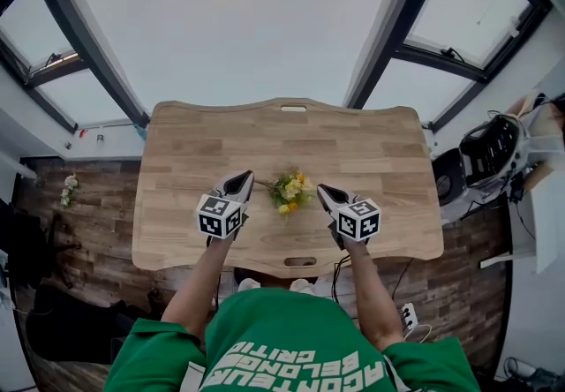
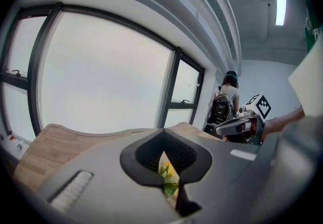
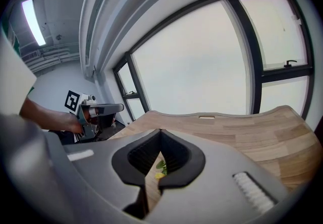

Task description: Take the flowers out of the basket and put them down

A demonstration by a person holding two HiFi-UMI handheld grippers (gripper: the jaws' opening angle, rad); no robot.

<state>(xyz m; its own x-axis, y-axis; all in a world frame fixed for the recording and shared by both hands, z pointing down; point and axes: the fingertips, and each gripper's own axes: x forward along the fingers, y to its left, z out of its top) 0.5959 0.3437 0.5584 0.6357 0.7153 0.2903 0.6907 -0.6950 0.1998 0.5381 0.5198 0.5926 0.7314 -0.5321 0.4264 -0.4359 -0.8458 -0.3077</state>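
Observation:
A small bunch of yellow flowers with green leaves (image 1: 290,190) lies on the wooden table (image 1: 371,147), near its front edge. No basket shows in any view. My left gripper (image 1: 244,177) hovers just left of the bunch and my right gripper (image 1: 323,191) just right of it, both shut and holding nothing. In the left gripper view the flowers (image 2: 167,172) show through the slit between the closed jaws, with the right gripper (image 2: 237,126) beyond. The right gripper view has the flowers (image 3: 160,167) in the same slit and the left gripper (image 3: 103,109) at the left.
The table's back edge has a handle slot (image 1: 293,108), the front edge another (image 1: 300,261). A second small bunch of flowers (image 1: 68,190) lies on the floor at the left. A chair with dark gear (image 1: 490,147) stands right of the table. A person with a backpack (image 2: 222,104) stands farther off.

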